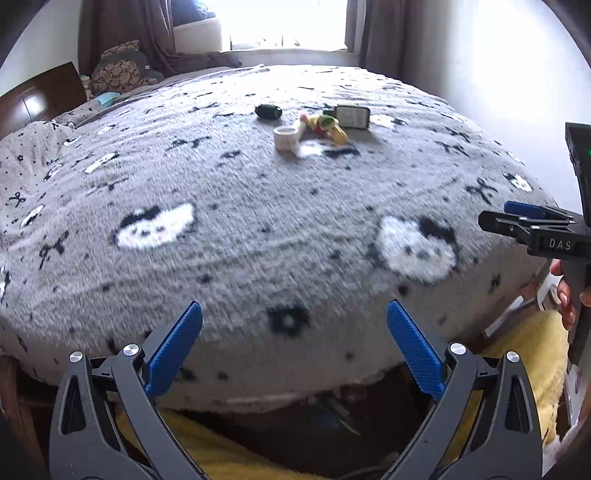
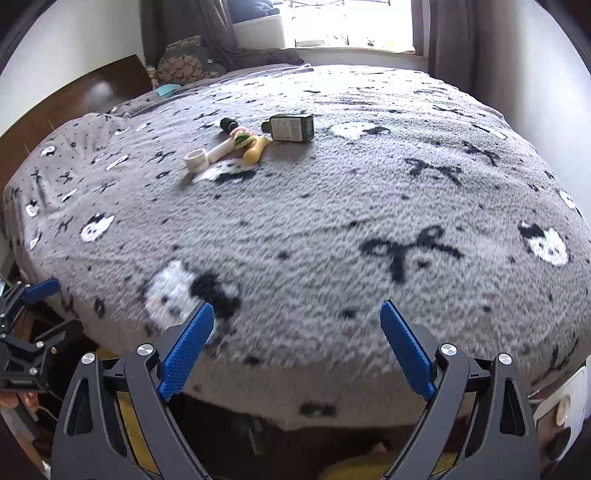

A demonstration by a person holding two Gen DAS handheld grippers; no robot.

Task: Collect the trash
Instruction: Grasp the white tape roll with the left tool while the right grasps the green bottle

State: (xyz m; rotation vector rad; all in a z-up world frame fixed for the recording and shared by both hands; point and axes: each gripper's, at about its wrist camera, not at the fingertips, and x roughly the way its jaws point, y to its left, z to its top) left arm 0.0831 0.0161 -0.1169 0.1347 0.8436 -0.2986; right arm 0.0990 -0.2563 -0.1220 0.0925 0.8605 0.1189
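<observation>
A small heap of trash lies far out on the bed: a white tape roll (image 1: pixel 287 137) (image 2: pixel 197 160), a yellow and green wrapper bundle (image 1: pixel 325 125) (image 2: pixel 251 146), a dark green bottle lying on its side (image 1: pixel 352 116) (image 2: pixel 291 128), and a small black cap (image 1: pixel 268 111) (image 2: pixel 228 123). My left gripper (image 1: pixel 294 314) is open and empty at the bed's near edge. My right gripper (image 2: pixel 297 314) is open and empty too, also at the near edge. Both are well short of the heap.
The bed is covered by a grey fleece blanket (image 1: pixel 258 221) (image 2: pixel 332 206) with black and white patterns. Pillows (image 1: pixel 122 70) and a dark wooden headboard (image 1: pixel 37 99) stand at the far left. A window (image 1: pixel 284 22) is behind. Yellow cloth (image 1: pixel 528 354) lies below the bed edge.
</observation>
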